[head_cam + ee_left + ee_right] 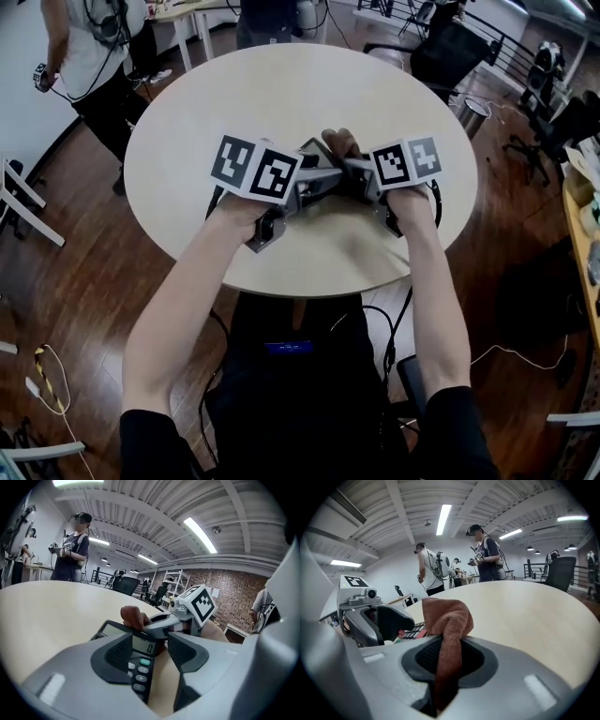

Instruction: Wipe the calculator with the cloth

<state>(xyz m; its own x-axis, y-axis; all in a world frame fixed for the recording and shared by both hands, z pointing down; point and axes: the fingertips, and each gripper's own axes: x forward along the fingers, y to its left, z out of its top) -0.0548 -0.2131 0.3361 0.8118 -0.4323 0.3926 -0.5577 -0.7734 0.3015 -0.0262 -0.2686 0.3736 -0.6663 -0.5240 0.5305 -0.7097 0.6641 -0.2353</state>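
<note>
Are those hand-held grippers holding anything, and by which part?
The right hand-held gripper pinches the brown cloth around its middle; the left hand-held gripper, jaws apart, holds nothing.

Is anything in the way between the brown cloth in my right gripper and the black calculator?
Nothing visible does. The brown terry cloth, pinched in the right gripper, is already right beside the display end of the black calculator.

Cam setup: one on my head, one riding each tong.
Head cam looks steeply down on the round table (pixel 187 131). The left gripper (pixel 150 651) and right gripper (pixel 447 656) cams sit low, close behind my jaws, facing each other across the calculator (pixel 139 663) and cloth (pixel 447 618).
</note>
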